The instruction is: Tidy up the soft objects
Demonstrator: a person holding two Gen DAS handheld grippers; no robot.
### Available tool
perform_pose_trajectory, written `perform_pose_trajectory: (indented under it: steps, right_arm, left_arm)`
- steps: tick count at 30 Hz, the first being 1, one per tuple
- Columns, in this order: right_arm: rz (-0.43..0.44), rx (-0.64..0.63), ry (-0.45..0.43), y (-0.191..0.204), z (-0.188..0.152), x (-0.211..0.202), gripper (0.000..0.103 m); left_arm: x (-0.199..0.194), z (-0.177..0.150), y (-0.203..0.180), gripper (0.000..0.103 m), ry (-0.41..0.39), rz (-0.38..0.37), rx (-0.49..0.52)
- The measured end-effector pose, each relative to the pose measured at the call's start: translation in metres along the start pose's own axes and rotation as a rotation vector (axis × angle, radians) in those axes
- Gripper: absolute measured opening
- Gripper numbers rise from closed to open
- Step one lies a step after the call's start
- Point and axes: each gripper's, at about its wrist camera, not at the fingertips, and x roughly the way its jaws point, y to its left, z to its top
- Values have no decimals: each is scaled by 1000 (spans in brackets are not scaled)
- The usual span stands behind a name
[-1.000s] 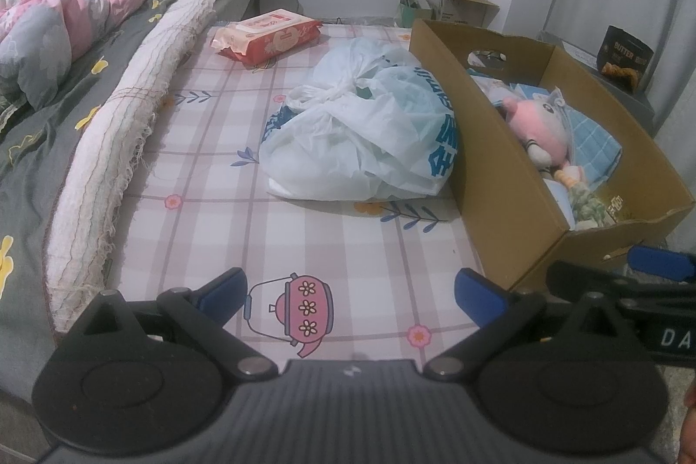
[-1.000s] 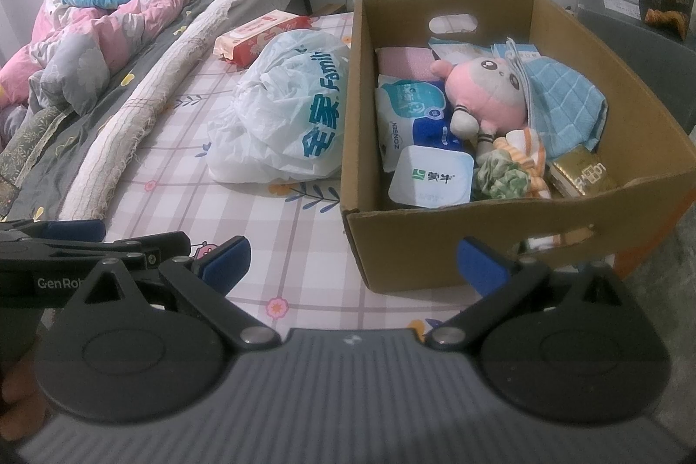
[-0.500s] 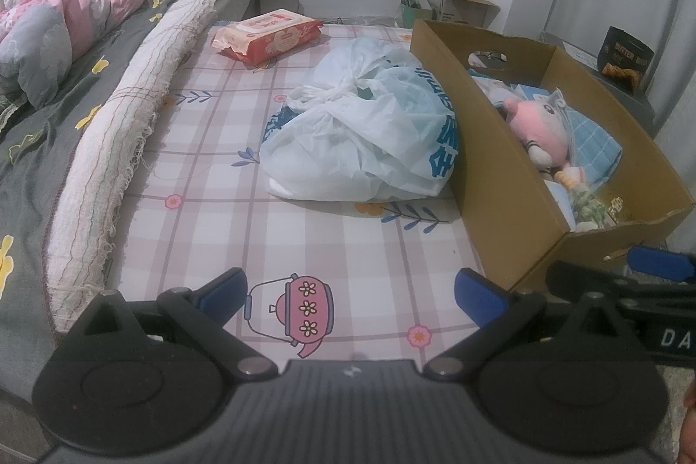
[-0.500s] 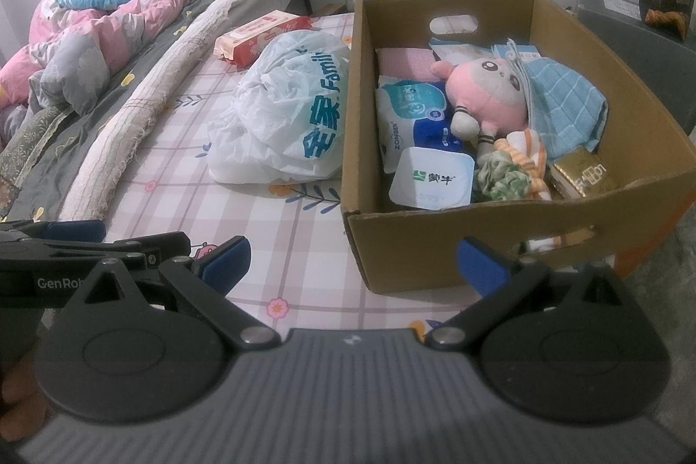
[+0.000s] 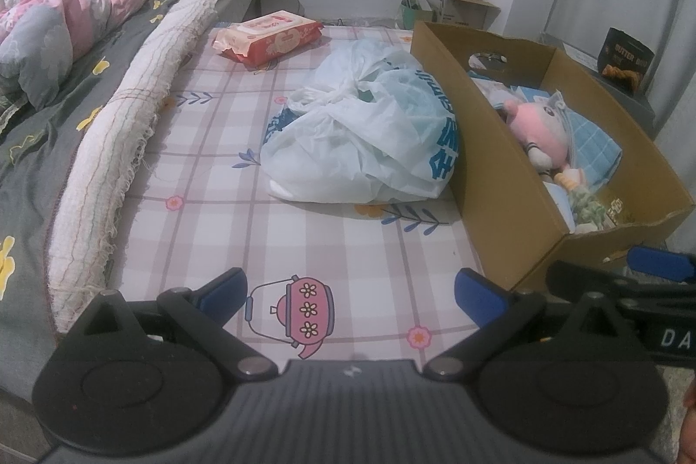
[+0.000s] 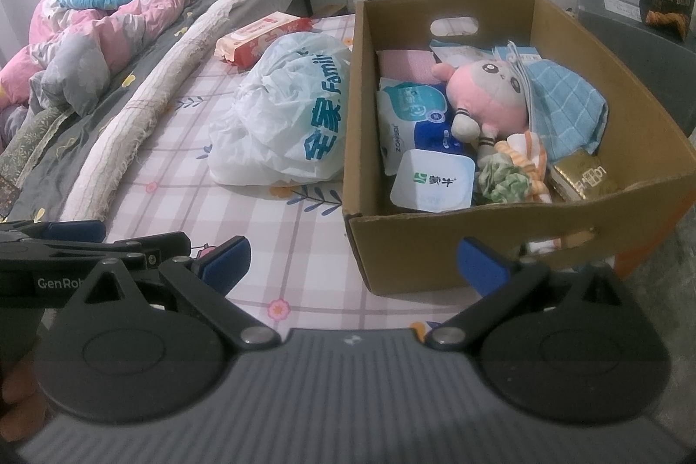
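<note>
Matt cardboard box [image 6: 439, 251] — crinkly plastic bag [image 6: 287, 116]

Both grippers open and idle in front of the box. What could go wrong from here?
1. The white plastic shopping bag leans against the brown cardboard box; pulling its thin film may tear it or nudge the box.
2. The pink plush toy lies under the edge of the blue checked cloth; lifting it could drag the cloth along.
3. The open left gripper and open right gripper sit close together and could collide.

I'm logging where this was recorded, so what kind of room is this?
Most likely a bedroom: a bed with a rumpled quilt along the left, and a box of soft things on a patterned mat.
</note>
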Motion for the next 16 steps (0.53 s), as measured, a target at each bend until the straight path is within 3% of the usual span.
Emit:
perform_pose_trajectory:
  steps: [16]
  right_arm:
    - [2,2,2,1,0,1,102]
  left_arm:
    - [-1,1,1,102,2,0,-1]
